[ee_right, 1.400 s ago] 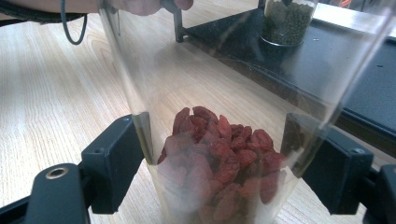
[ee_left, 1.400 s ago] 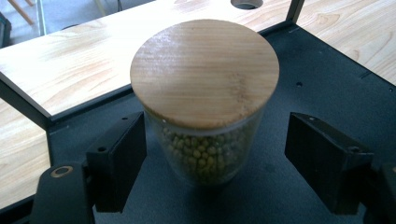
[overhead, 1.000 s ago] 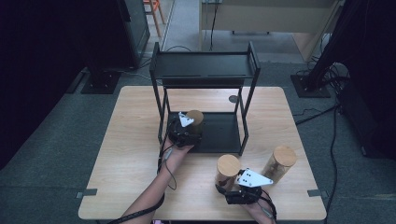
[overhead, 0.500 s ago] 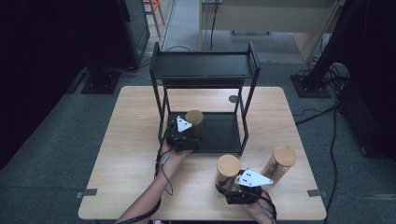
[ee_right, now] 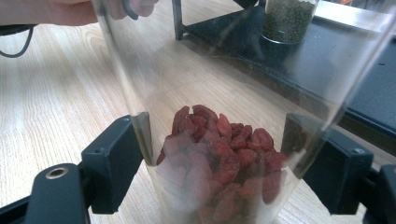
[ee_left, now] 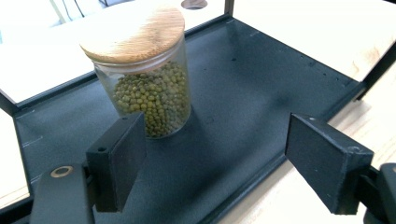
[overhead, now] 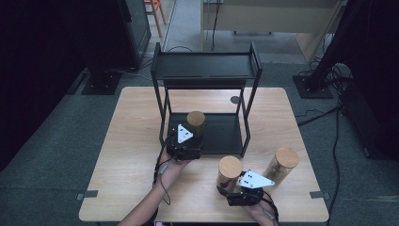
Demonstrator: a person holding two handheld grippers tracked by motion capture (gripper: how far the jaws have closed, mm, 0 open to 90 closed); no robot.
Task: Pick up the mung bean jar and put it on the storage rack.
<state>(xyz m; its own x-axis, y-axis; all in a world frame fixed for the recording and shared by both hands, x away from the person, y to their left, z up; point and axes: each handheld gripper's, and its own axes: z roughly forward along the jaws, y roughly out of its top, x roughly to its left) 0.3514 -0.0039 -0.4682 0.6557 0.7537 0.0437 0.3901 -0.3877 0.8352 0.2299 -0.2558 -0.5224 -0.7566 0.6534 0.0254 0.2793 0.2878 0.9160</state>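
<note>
Left tool point(ee_left: 210, 172): jaws apart with nothing between them, at the front edge of the rack's bottom shelf; in the high view it sits just in front of the mung bean jar.
Mung bean jar point(ee_left: 147, 70): upright glass jar with a bamboo lid, standing on the black bottom shelf point(ee_left: 261, 84) towards its left side, just beyond the left jaw and clear of both.
Right tool point(ee_right: 215, 168): jaws clamped on the sides of the goji berry jar.
Goji berry jar point(ee_right: 219, 158): clear glass, red dried berries in its lower part, standing on the worktop point(overhead: 131, 141) in front of the rack.
Third jar point(overhead: 281, 165): wooden lid, tilted, just right of the right tool.
Rack point(overhead: 207, 66): black metal, two shelves, at the middle of the worktop.
</note>
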